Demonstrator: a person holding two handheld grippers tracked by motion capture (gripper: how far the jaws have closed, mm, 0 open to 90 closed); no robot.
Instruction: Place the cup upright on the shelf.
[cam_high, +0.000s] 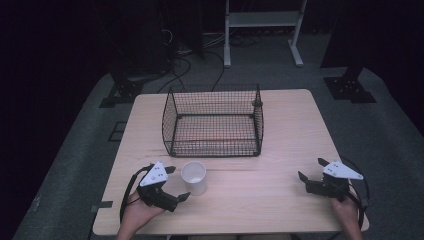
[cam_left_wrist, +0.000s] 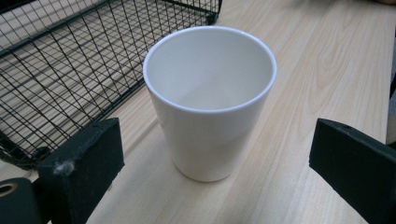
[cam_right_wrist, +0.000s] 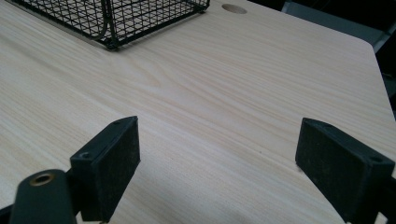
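Dark room, grey floor (cam_high: 390, 135), white rack (cam_high: 263, 20), cables (cam_high: 200, 55)

You have a light wooden table (cam_high: 280, 130) under a black wire basket (cam_high: 213, 121), with a white metal frame (cam_high: 262, 20) and cables (cam_high: 197, 62) on the floor behind.

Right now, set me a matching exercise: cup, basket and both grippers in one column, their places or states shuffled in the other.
1. cup
2. basket
3. left gripper
4. right gripper

a. open over bare table, far from the cup
b. black wire, empty
c. open, jaws either side of the cup
d. white, upright

Pairs: 1-d, 2-b, 3-c, 4-a
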